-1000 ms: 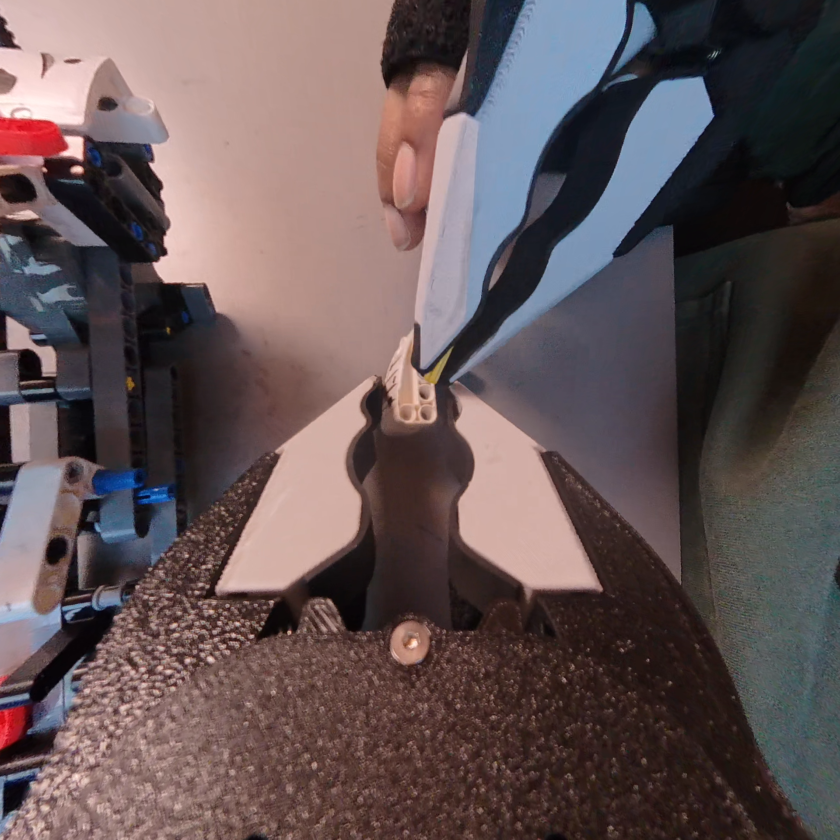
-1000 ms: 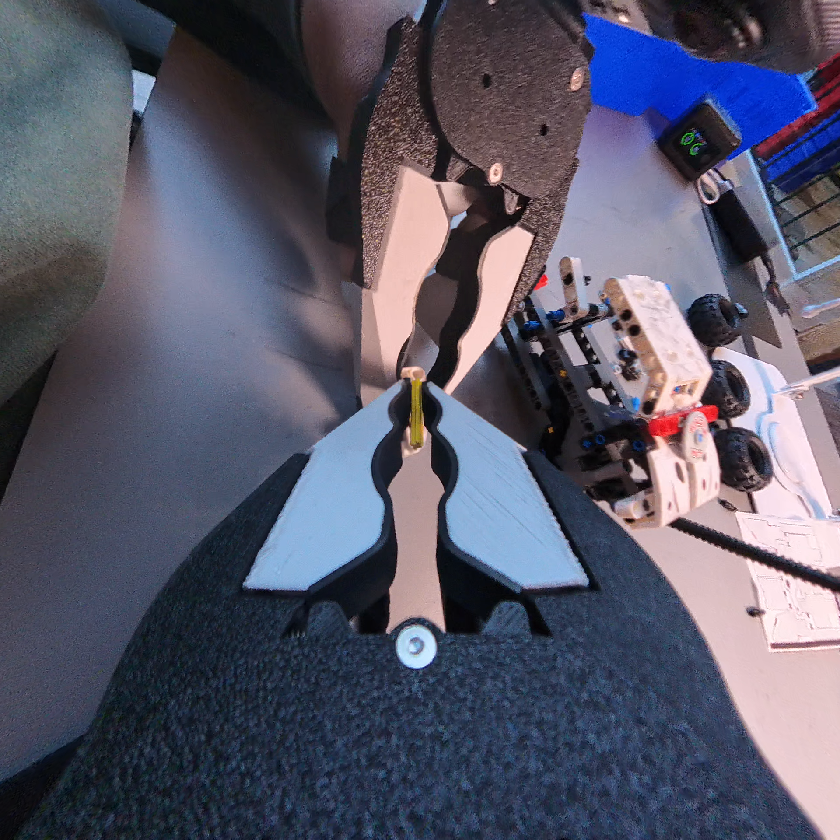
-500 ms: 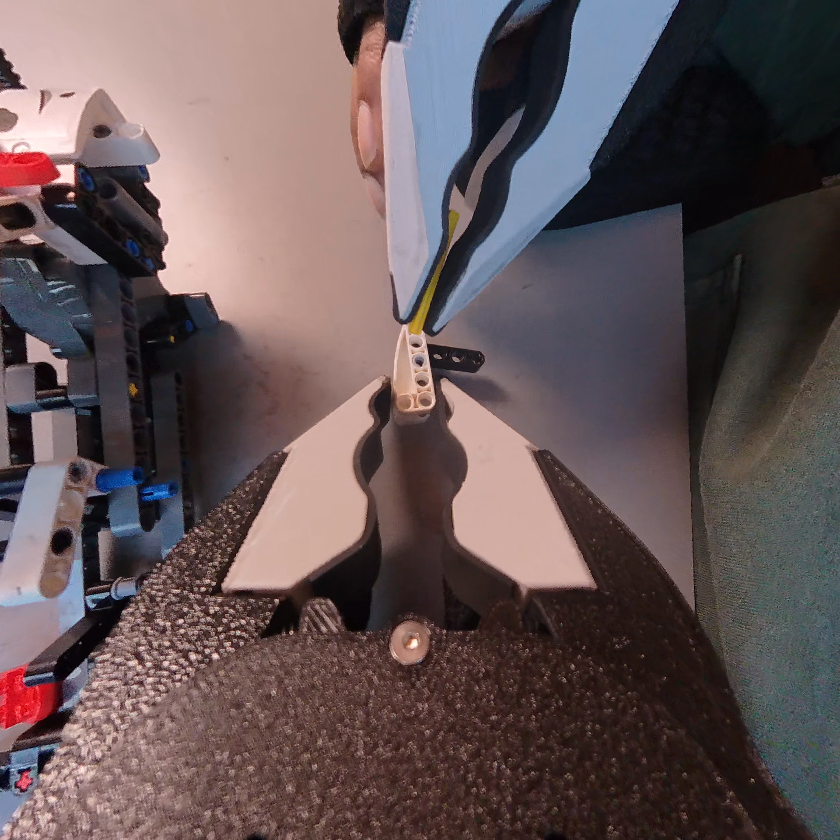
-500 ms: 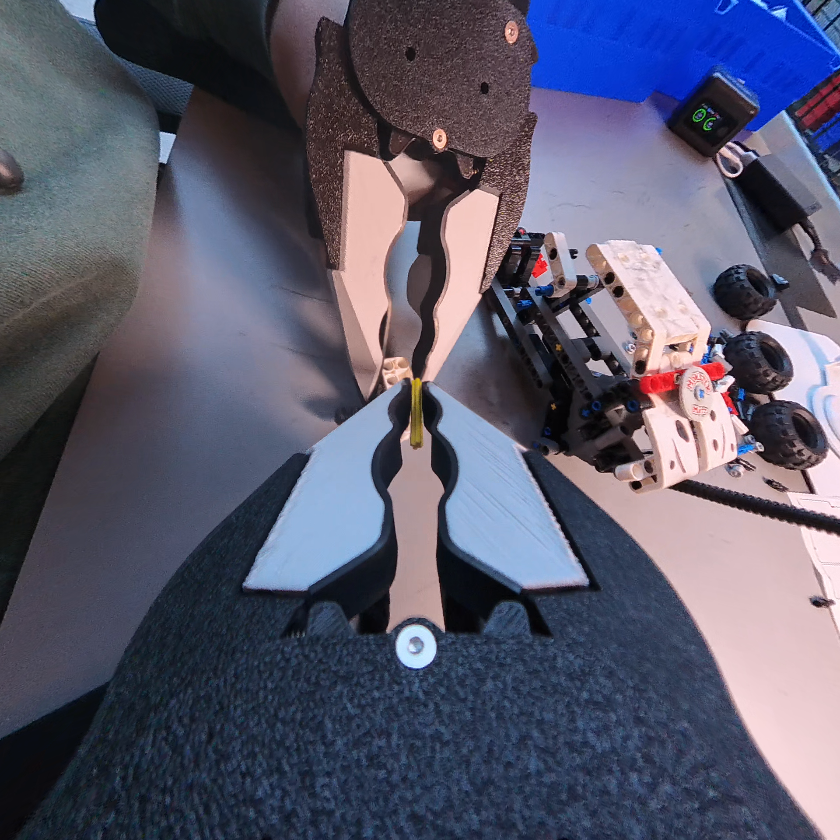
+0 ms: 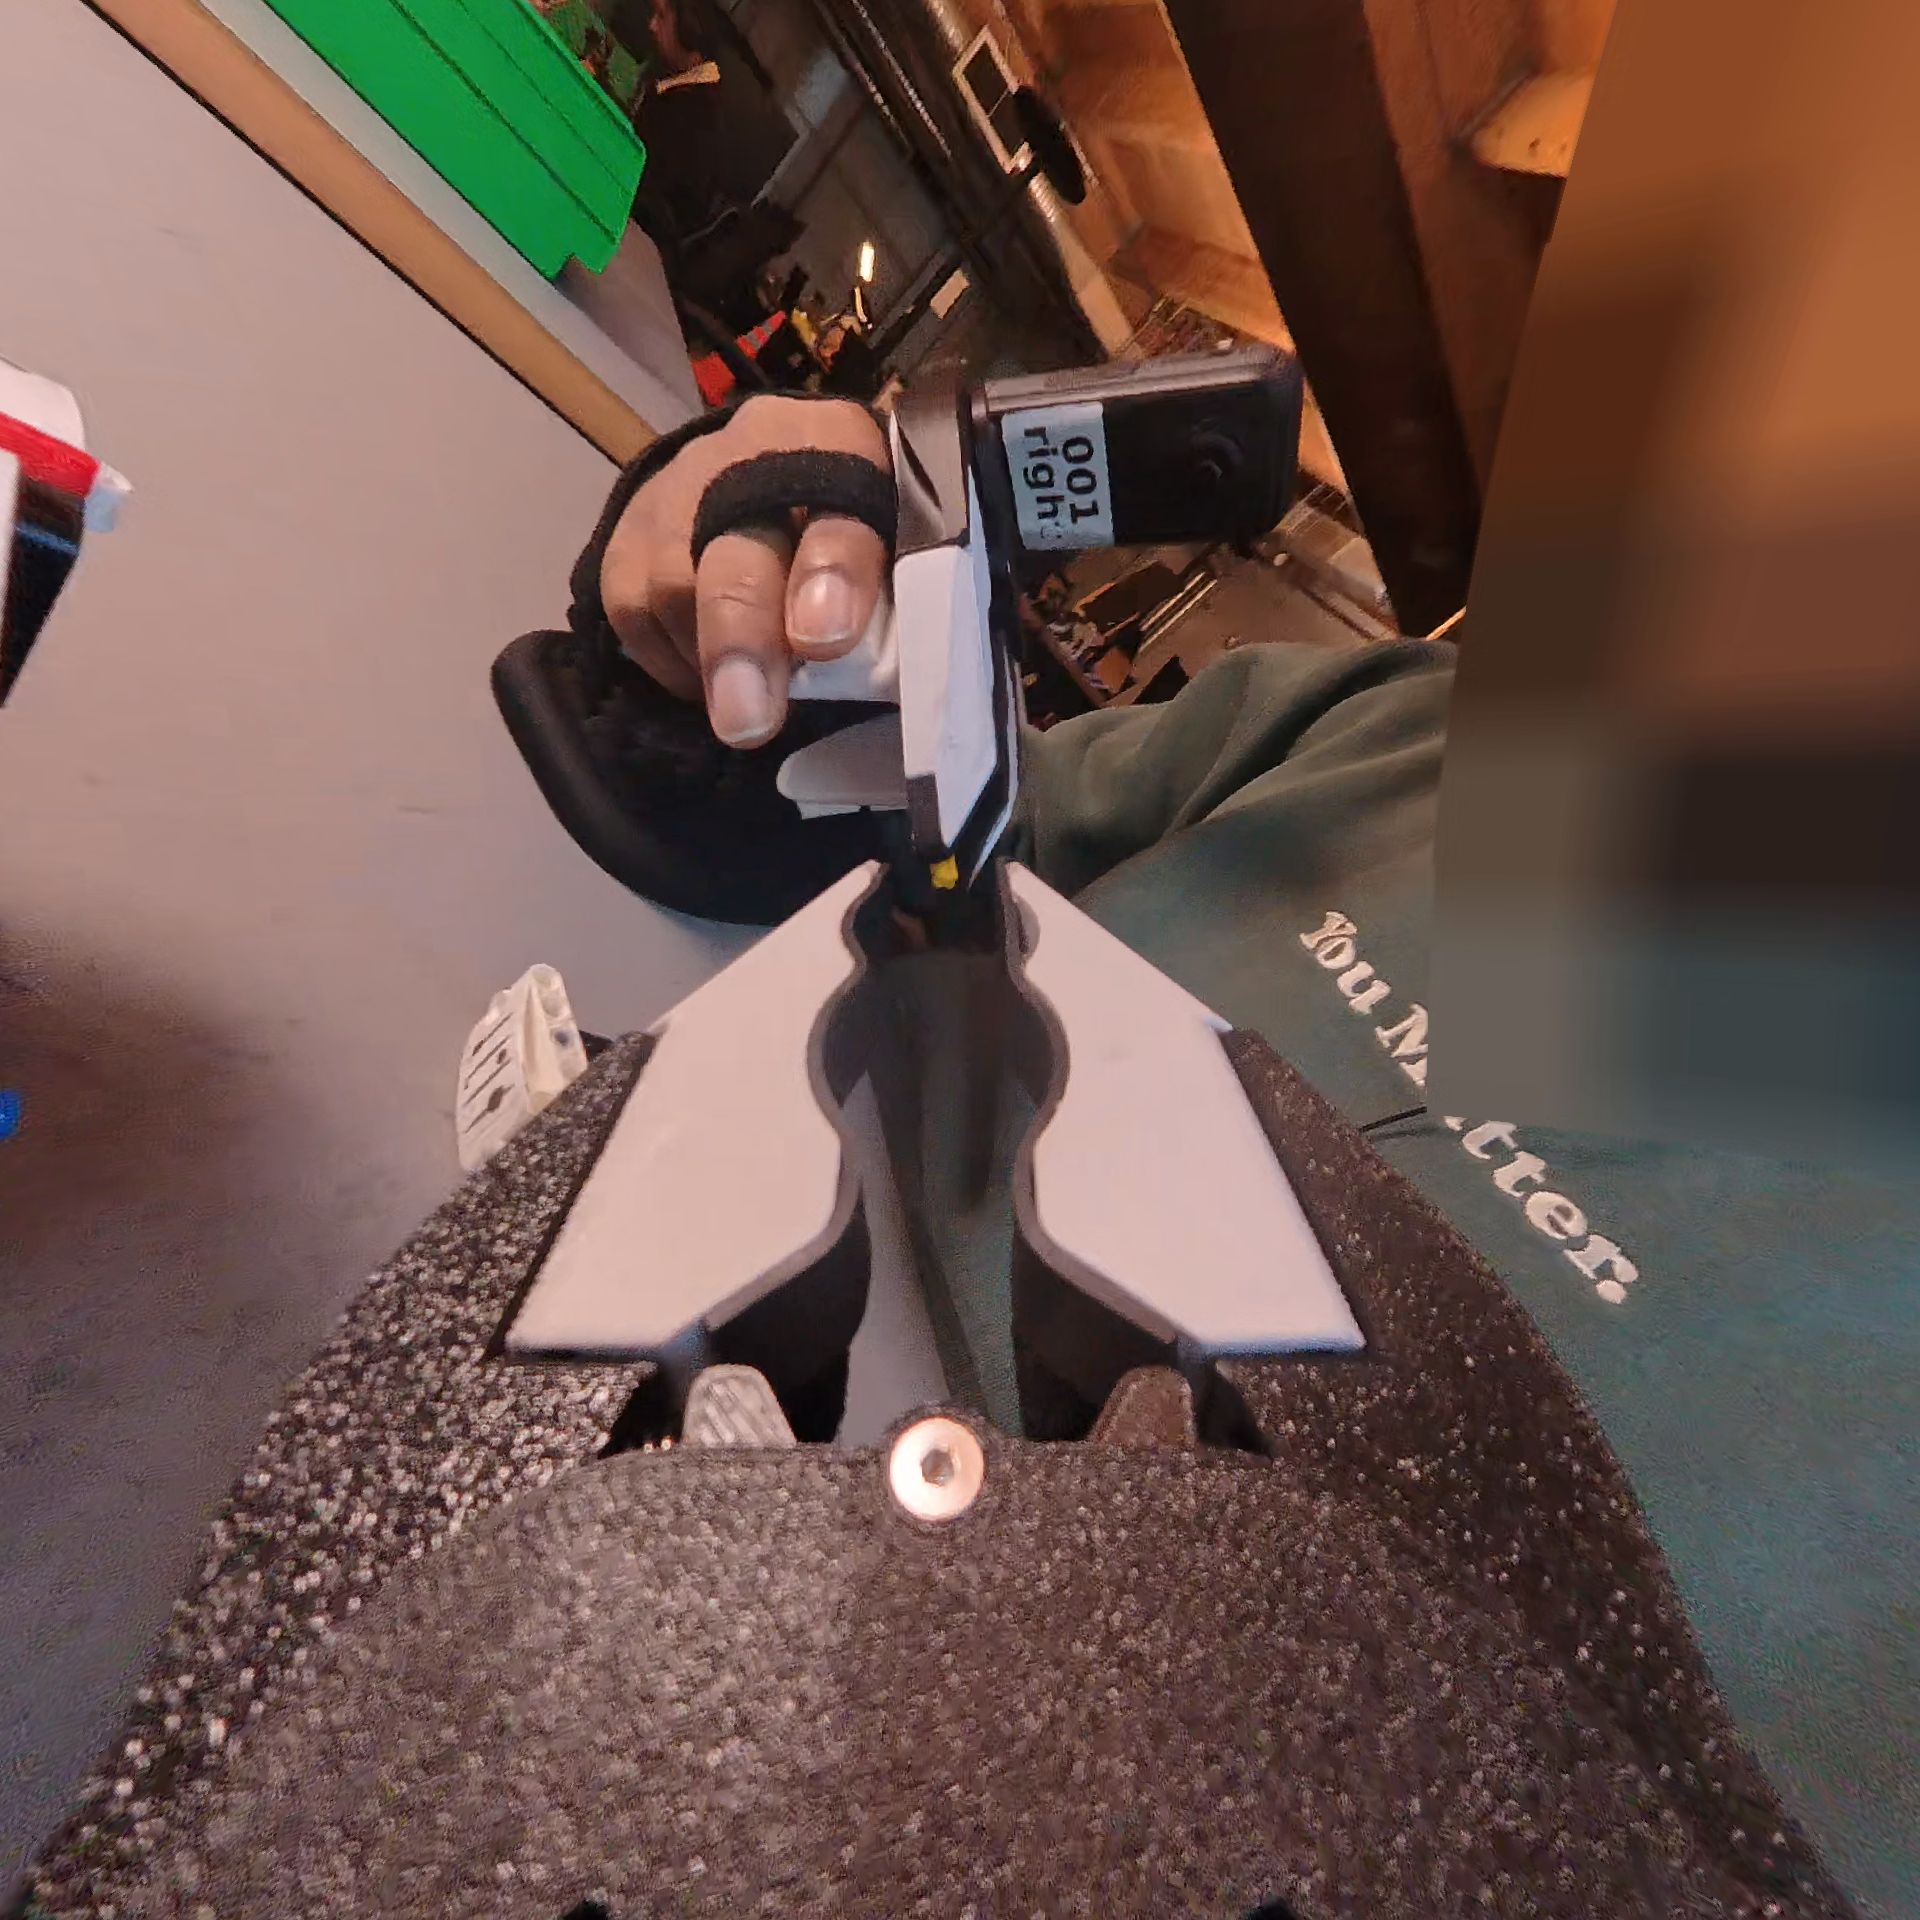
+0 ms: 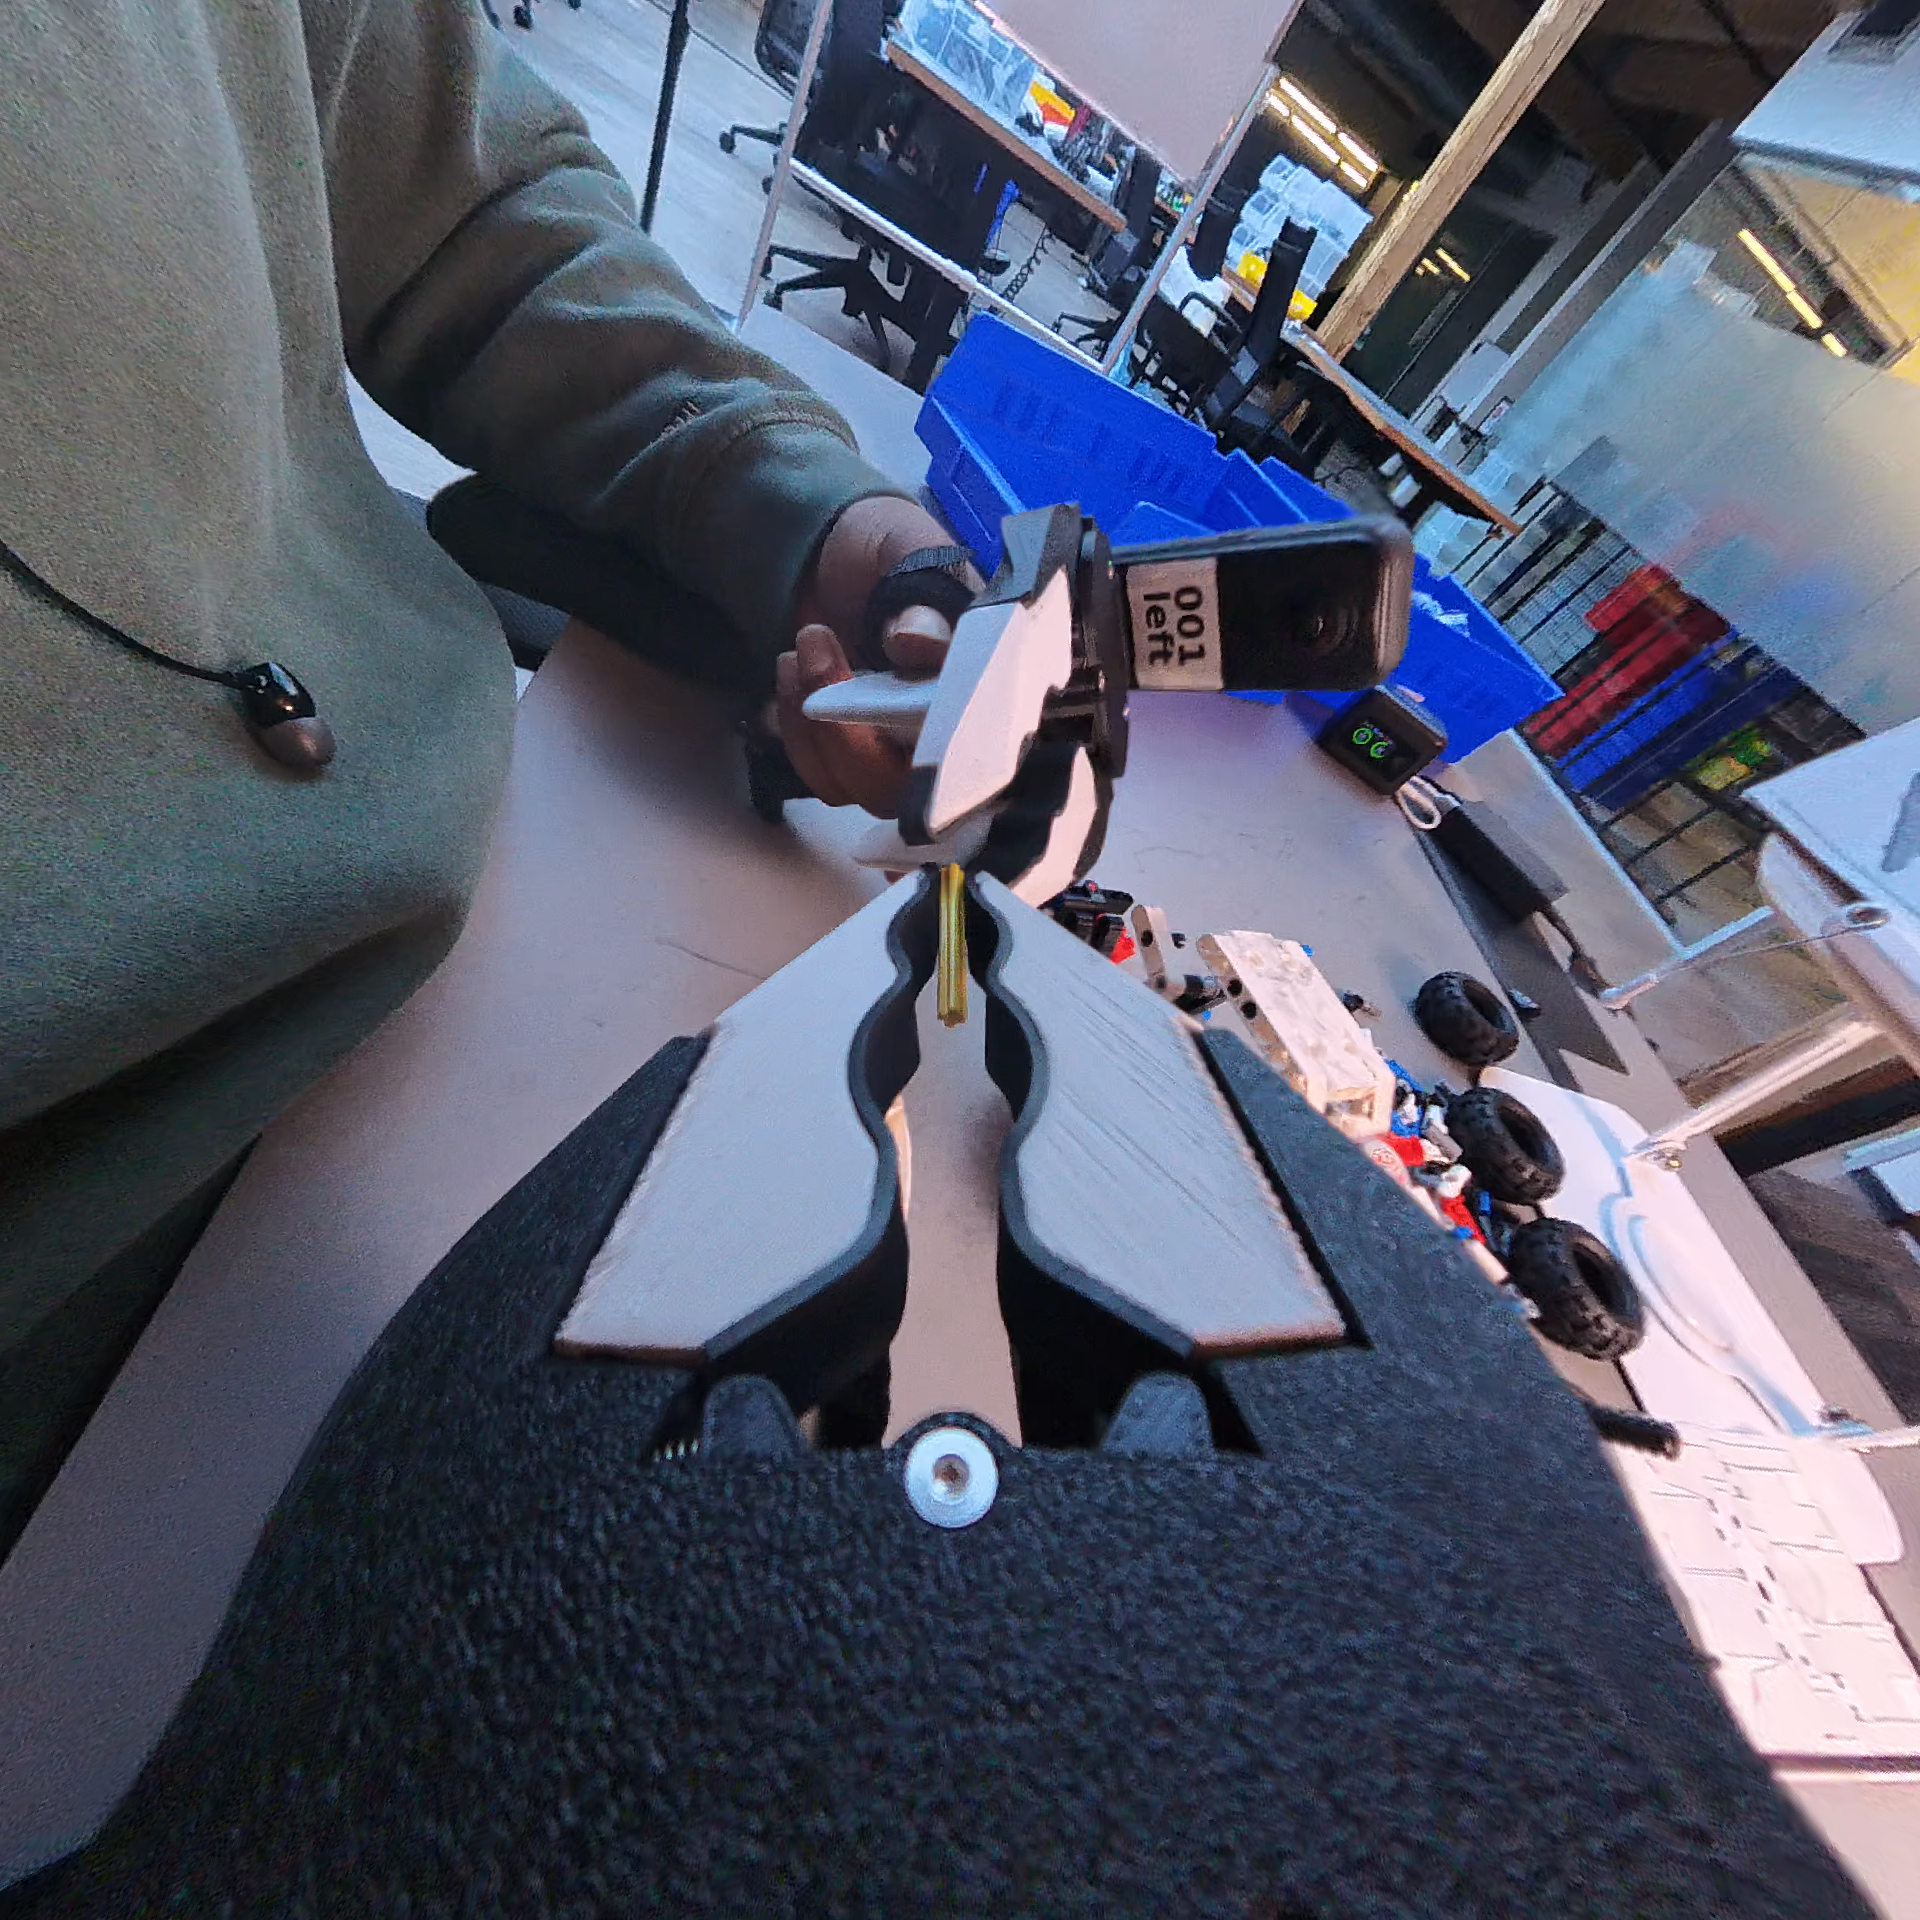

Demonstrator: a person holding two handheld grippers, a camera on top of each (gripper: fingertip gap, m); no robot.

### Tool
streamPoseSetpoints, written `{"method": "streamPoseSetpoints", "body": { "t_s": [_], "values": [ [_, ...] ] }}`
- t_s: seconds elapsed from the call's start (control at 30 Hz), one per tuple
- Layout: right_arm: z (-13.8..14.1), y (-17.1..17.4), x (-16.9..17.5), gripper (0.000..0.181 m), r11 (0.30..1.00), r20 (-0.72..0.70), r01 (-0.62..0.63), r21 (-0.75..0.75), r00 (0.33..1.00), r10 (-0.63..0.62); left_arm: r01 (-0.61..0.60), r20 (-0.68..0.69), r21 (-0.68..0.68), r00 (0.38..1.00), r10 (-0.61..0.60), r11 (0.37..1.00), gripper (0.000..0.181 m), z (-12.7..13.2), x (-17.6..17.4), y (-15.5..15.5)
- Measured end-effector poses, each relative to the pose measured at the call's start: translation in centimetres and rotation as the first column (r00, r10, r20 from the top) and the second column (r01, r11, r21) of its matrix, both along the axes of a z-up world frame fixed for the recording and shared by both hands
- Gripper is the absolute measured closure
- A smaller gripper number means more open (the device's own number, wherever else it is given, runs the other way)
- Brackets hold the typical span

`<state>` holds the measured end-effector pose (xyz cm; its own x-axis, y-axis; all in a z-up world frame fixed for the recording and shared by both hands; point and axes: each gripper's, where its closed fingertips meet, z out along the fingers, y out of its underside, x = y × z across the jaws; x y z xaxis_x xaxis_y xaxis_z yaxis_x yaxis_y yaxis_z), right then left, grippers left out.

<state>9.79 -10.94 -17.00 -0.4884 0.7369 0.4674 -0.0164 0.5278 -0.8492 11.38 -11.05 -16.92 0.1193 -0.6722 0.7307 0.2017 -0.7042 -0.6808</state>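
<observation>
Since half a second ago my left gripper point(image 5: 940, 904) let go of the white beam point(image 5: 516, 1060), now lying on the table point(image 5: 312, 623), fingers apart. Right gripper point(image 6: 951, 899) pinches the yellow axle point(image 6: 951, 961), tips nearly meeting.
</observation>
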Motion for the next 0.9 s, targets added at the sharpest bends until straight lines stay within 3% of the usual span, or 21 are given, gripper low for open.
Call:
{"method": "streamPoseSetpoints", "body": {
  "t_s": [0.1, 0.27, 0.73, 0.9],
  "values": [
    [0.2, 0.1, -0.2, 0.178, 0.999, -0.029, 0.018, 0.037, 0.999, -0.017, 0.011, 0.055, -0.039, 0.998, -0.009, 0.999, 0.174, 0.3, -0.1, 0.0],
    [0.3, -0.1, -0.1, 0.178, 1.000, -0.040, 0.005, 0.026, 0.999, -0.004, 0.034, 0.099, -0.063, 0.995, -0.028, 0.997, 0.174, 0.5, 0.0, -0.2],
    [0.0, 0.2, -0.1, 0.178, 0.998, -0.040, 0.039, 0.059, 0.999, -0.036, 0.031, 0.127, -0.102, 0.992, -0.018, 0.994, 0.174, 0.2, -0.3, 0.1],
    [-0.3, 1.1, -0.3, 0.178, 0.988, -0.050, 0.101, 0.113, 0.994, -0.096, -0.016, 0.132, -0.121, 0.991, 0.033, 0.992, 0.165, 0.1, -0.8, 0.7]
  ]
}}
